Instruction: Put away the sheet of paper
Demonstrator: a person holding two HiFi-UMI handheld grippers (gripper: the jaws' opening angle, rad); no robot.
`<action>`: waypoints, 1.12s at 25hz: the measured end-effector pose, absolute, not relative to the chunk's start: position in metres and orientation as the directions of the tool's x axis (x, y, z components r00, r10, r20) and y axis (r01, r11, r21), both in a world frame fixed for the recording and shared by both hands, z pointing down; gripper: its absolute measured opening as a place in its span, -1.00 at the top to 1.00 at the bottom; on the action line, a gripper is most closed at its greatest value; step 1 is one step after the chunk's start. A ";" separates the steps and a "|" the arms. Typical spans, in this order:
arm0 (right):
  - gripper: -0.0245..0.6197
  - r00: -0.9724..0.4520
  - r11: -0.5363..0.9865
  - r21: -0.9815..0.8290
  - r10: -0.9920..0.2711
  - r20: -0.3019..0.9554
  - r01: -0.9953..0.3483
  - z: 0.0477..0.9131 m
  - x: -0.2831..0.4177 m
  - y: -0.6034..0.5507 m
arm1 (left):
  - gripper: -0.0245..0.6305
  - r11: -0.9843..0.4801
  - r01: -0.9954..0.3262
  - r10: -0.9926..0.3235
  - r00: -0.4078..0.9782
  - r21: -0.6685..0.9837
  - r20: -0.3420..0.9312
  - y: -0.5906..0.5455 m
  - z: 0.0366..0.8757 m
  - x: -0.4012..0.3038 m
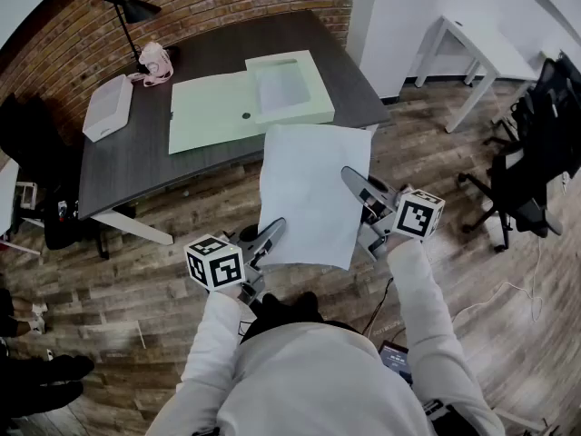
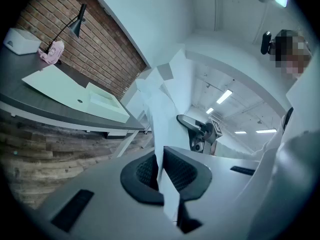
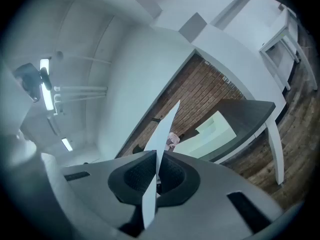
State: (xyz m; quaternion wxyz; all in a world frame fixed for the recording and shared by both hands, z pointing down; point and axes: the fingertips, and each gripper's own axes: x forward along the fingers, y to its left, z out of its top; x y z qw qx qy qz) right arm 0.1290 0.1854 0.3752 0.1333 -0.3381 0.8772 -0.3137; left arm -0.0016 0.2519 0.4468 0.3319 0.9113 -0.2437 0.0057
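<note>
From above, the sheet (image 1: pixel 313 193) hangs flat in the air in front of the desk (image 1: pixel 136 162), mostly over the floor. Its far edge is near the open box (image 1: pixel 286 89) lying on the desk. The left claw (image 1: pixel 272 232) has the sheet's near left corner and the right claw (image 1: pixel 354 182) its right edge.

To do this well, I'd say both claws should go forward together at the same spacing, so the sheet neither buckles nor tears. The far edge should dip over the box's wall first, and neither claw should let go before the sheet lies inside.

The left gripper view settles what the head view cannot. The pads are clamped together on the sheet (image 2: pixel 167 109), which rises edge-on and bows a little. It also shows the box (image 2: pixel 102 104) has raised walls to clear.

The right gripper view shows that claw (image 3: pixel 156 176) pinched shut on the sheet's thin edge likewise, with the box beyond. Only the head view shows the whole sheet and its gap to the box.
</note>
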 end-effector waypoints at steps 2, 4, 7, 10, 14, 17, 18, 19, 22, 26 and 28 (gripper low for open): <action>0.84 -0.735 0.570 -0.648 -0.677 -0.022 -0.505 0.376 0.134 0.186 | 0.87 -0.660 -0.451 -0.442 0.880 0.601 0.175 0.253 0.447 0.003; 0.84 -0.735 0.564 -0.658 -0.678 -0.023 -0.500 0.378 0.139 0.187 | 0.87 -0.658 -0.455 -0.444 0.878 0.600 0.178 0.254 0.447 0.008; 0.84 -0.735 0.554 -0.671 -0.678 -0.020 -0.493 0.382 0.146 0.187 | 0.87 -0.658 -0.461 -0.447 0.875 0.596 0.185 0.255 0.447 0.014; 0.84 -0.745 0.553 -0.691 -0.666 -0.031 -0.466 0.383 0.146 0.186 | 0.87 -0.655 -0.477 -0.457 0.868 0.586 0.195 0.254 0.448 0.015; 0.84 -0.755 0.555 -0.705 -0.655 -0.043 -0.442 0.382 0.145 0.183 | 0.87 -0.641 -0.504 -0.485 0.850 0.579 0.203 0.251 0.448 0.015; 0.84 -0.770 0.574 -0.695 -0.637 -0.047 -0.433 0.382 0.140 0.182 | 0.87 -0.628 -0.521 -0.499 0.840 0.578 0.214 0.251 0.451 0.015; 0.84 -0.778 0.592 -0.679 -0.627 -0.049 -0.434 0.379 0.138 0.180 | 0.87 -0.625 -0.523 -0.502 0.838 0.580 0.214 0.251 0.451 0.015; 0.84 -0.783 0.605 -0.667 -0.620 -0.049 -0.436 0.377 0.136 0.178 | 0.87 -0.621 -0.523 -0.505 0.837 0.583 0.213 0.250 0.451 0.014; 0.84 -0.790 0.614 -0.660 -0.611 -0.050 -0.433 0.373 0.134 0.168 | 0.87 -0.618 -0.523 -0.509 0.835 0.587 0.209 0.244 0.449 0.013; 0.84 -0.789 0.608 -0.675 -0.612 -0.064 -0.417 0.370 0.128 0.146 | 0.87 -0.619 -0.528 -0.516 0.832 0.581 0.207 0.224 0.446 0.008; 0.84 -0.786 0.600 -0.687 -0.615 -0.066 -0.411 0.372 0.125 0.133 | 0.87 -0.622 -0.530 -0.517 0.831 0.577 0.205 0.211 0.446 0.005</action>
